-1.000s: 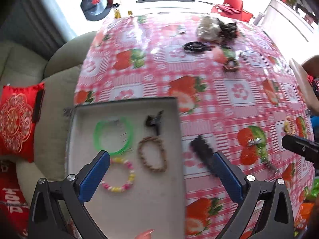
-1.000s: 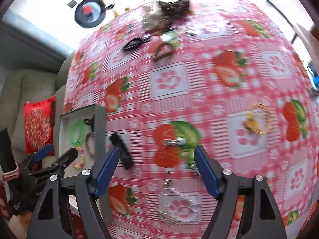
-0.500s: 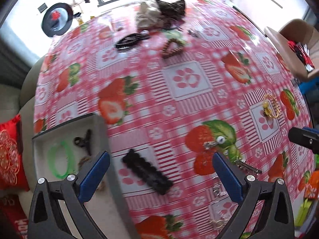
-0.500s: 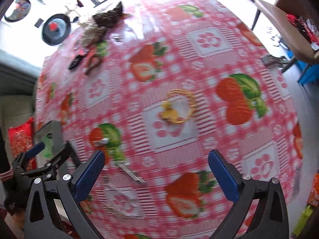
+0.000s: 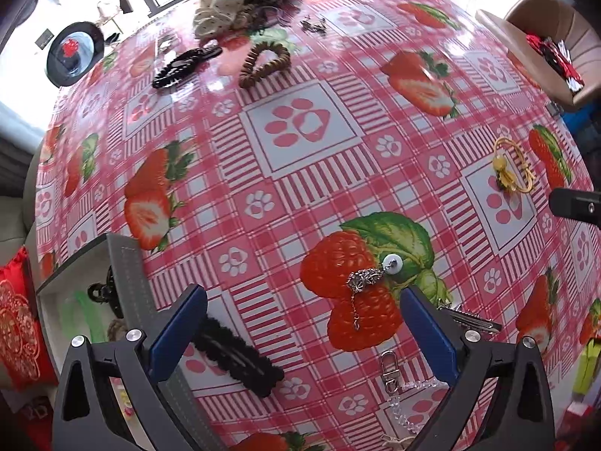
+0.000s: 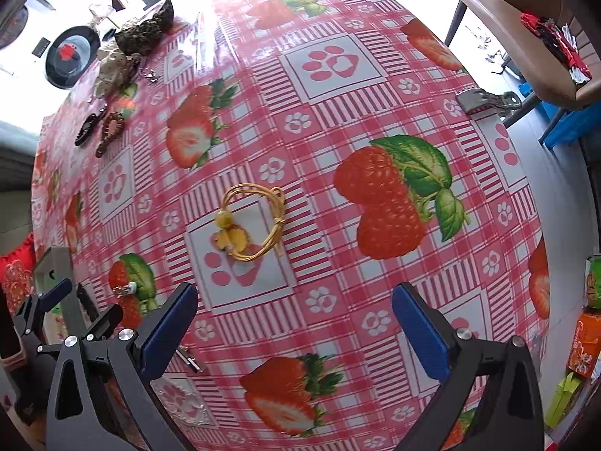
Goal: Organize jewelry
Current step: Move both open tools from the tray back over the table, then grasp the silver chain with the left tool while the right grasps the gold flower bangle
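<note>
My left gripper [image 5: 300, 327] is open and empty, hovering above a silver pendant earring [image 5: 366, 280] on the strawberry tablecloth. A black hair clip [image 5: 234, 357] lies by its left finger. The grey tray [image 5: 126, 263] at the left holds a small black claw clip [image 5: 101, 291], a green bangle and a brown bracelet. My right gripper [image 6: 295, 325] is open and empty, just short of a gold wire bracelet with a yellow charm [image 6: 251, 221], which also shows in the left wrist view [image 5: 512, 171].
At the far side lie a brown bead bracelet [image 5: 265, 62], a black hair tie [image 5: 184, 65] and scrunchies [image 5: 240, 3]. A clear chain with a clasp [image 5: 394, 387] and a metal clip [image 5: 469, 321] lie near my left gripper. A chair [image 6: 526, 37] stands past the table's right edge.
My left gripper swung right, off the tray, to above the silver earring. My right gripper moved right and forward, from the earring toward the gold bracelet. Both stayed open.
</note>
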The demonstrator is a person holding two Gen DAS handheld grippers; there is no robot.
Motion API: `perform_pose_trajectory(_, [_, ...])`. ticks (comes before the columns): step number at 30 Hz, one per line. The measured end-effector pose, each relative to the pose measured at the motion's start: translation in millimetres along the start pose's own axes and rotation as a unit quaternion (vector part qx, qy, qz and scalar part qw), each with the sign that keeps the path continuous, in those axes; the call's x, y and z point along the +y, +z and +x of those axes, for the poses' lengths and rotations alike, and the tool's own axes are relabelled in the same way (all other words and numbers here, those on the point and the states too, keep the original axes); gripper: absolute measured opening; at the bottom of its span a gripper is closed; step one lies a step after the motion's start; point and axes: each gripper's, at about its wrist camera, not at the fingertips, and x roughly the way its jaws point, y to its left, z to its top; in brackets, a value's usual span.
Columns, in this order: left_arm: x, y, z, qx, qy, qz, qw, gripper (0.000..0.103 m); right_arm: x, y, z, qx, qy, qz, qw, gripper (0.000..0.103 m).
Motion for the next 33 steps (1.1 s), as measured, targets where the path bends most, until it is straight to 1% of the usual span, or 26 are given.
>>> perform_pose_trajectory(4, [-4, 1, 5, -0.003, -0.006, 0.013, 0.9999, 0.103, -3, 3, 6, 0.001, -0.010, -0.006, 1.000, 0.103])
perform_pose_trajectory(8, [-10, 0, 7, -0.007, -0.005, 0.028, 0.9996, 0.103, -5, 9, 13, -0.004, -0.019, -0.009, 1.000, 0.103])
perform_pose_trajectory(10, [-14, 2, 10, -0.004, -0.006, 0.034, 0.9994, 0.093, -5, 12, 16, -0.005, -0.022, -0.011, 1.000, 0.103])
perform_pose_trajectory(11, [-14, 3, 12, 0.002, -0.009, 0.036, 0.9993, 0.091, -6, 13, 17, -0.005, -0.024, -0.013, 1.000, 0.103])
perform_pose_trajectory(12, [-13, 4, 12, -0.001, -0.016, 0.030, 0.9994, 0.091, -5, 15, 19, -0.005, -0.025, -0.015, 1.000, 0.103])
perform_pose_trajectory(15, [-13, 7, 14, -0.003, -0.021, 0.025, 0.9995, 0.091, 1, 21, 25, -0.005, -0.027, -0.025, 0.999, 0.102])
perform_pose_trajectory(16, [-13, 7, 14, -0.004, -0.021, 0.025, 0.9994, 0.091, 3, 23, 26, -0.009, -0.026, -0.030, 0.999, 0.099])
perform_pose_trajectory(18, [-15, 9, 13, -0.007, -0.029, 0.025, 0.9993, 0.084, 10, 26, 31, -0.011, -0.026, -0.040, 0.999, 0.093])
perform_pose_trajectory(22, [-25, 10, 10, -0.008, -0.037, 0.029, 0.9989, 0.073, 24, 32, 36, -0.018, -0.048, -0.063, 0.997, 0.092])
perform_pose_trajectory(24, [-30, 11, 9, -0.008, -0.045, 0.030, 0.9985, 0.062, 31, 33, 37, -0.021, -0.053, -0.072, 0.996, 0.091])
perform_pose_trajectory(25, [-33, 11, 8, -0.007, -0.050, 0.030, 0.9983, 0.059, 34, 33, 39, -0.021, -0.059, -0.078, 0.995, 0.089])
perform_pose_trajectory(27, [-45, 10, 6, -0.007, -0.051, 0.033, 0.9981, 0.049, 41, 33, 41, -0.023, -0.076, -0.089, 0.993, 0.083])
perform_pose_trajectory(28, [-49, 10, 4, -0.007, -0.054, 0.035, 0.9979, 0.044, 44, 32, 40, -0.026, -0.077, -0.095, 0.992, 0.079])
perform_pose_trajectory(29, [-53, 10, 4, -0.007, -0.055, 0.037, 0.9977, 0.034, 44, 30, 37, -0.029, -0.078, -0.101, 0.991, 0.076])
perform_pose_trajectory(30, [-55, 9, 3, -0.007, -0.057, 0.038, 0.9976, 0.026, 49, 28, 36, -0.032, -0.081, -0.105, 0.991, 0.069])
perform_pose_trajectory(31, [-58, 9, 2, -0.007, -0.059, 0.038, 0.9975, 0.022, 53, 27, 36, -0.036, -0.085, -0.111, 0.990, 0.059])
perform_pose_trajectory(32, [-60, 10, 1, -0.006, -0.061, 0.035, 0.9975, 0.020, 56, 25, 35, -0.040, -0.086, -0.114, 0.989, 0.053])
perform_pose_trajectory(33, [-59, 10, 1, -0.006, -0.065, 0.032, 0.9974, 0.020, 57, 23, 34, -0.046, -0.085, -0.116, 0.989, 0.031])
